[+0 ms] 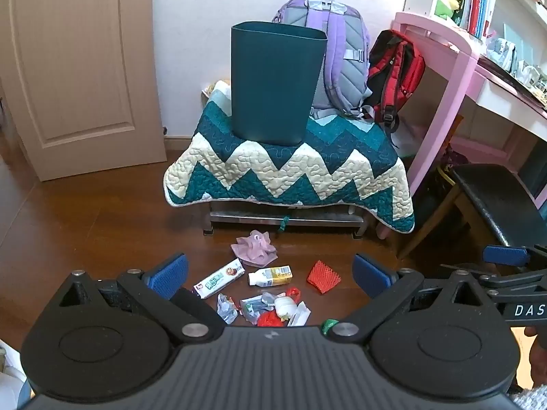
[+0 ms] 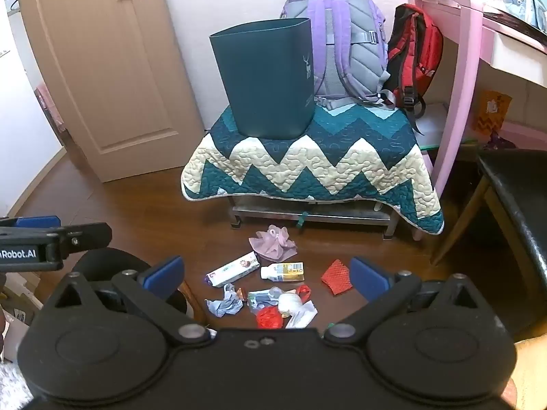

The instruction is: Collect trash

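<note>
Both my tools hang over the floor [image 1: 85, 225] with fingers spread wide, holding nothing: the left tool [image 1: 270, 275] and the right tool [image 2: 266, 276].

The trash lies on the floor in front of the quilted stool [image 2: 307, 157], where the bin [image 2: 266, 78] stands near the left front corner.

The box [image 2: 234, 270] looks light and stiff; its long axis runs low-left to upper-right, so I would pinch across its narrow width. The bottle [image 2: 282, 271] lies sideways, cap pointing left, probably slick; I would take its middle. The wrappers [image 2: 273, 307], pink wad [image 2: 273, 244] and red net [image 2: 336, 276] should crush softly.
</note>
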The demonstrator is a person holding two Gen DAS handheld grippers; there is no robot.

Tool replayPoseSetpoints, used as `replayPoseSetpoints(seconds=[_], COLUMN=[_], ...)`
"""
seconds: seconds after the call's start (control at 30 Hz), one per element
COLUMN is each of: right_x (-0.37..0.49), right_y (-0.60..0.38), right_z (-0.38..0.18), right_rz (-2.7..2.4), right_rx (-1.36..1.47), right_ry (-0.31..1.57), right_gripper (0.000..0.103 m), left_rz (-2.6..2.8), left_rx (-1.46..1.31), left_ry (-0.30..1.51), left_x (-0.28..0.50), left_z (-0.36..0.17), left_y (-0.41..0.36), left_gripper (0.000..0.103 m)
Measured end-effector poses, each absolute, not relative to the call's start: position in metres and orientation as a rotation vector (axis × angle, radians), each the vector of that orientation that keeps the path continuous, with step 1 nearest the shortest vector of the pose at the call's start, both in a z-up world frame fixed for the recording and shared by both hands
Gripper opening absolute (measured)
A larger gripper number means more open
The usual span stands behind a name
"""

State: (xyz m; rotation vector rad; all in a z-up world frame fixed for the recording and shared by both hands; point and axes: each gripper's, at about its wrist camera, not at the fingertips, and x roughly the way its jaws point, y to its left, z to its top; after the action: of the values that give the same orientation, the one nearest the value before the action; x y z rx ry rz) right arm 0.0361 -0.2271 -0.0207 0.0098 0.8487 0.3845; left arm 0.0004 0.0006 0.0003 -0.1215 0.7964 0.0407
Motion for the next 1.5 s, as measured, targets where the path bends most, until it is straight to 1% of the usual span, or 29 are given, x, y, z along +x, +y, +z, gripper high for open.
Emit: replayPoseSetpoints(seconds=[0.2, 0.27, 1.5], right_x=[0.034, 0.035, 0.037], right_y=[-0.224, -0.225, -0.23], right_z=[-0.019, -0.017, -0.02], right_rz=[0.365, 0.367, 0.327], right_rx=[0.013, 0.019, 0.017], right_ry=[0.84, 0.837, 0.853], right_gripper=[0.103, 0.103, 0.103], left_rz=[0.034, 0.033, -0.003], left_rx=[-0.128, -0.129, -0.098], left_ry=[0.78, 0.79, 0.835], left_x=[0.002, 0.0, 0.005], left_z=[0.003, -0.006, -0.01], left_y=[0.002, 0.004, -0.006], left_gripper=[0.103, 0.103, 0.103])
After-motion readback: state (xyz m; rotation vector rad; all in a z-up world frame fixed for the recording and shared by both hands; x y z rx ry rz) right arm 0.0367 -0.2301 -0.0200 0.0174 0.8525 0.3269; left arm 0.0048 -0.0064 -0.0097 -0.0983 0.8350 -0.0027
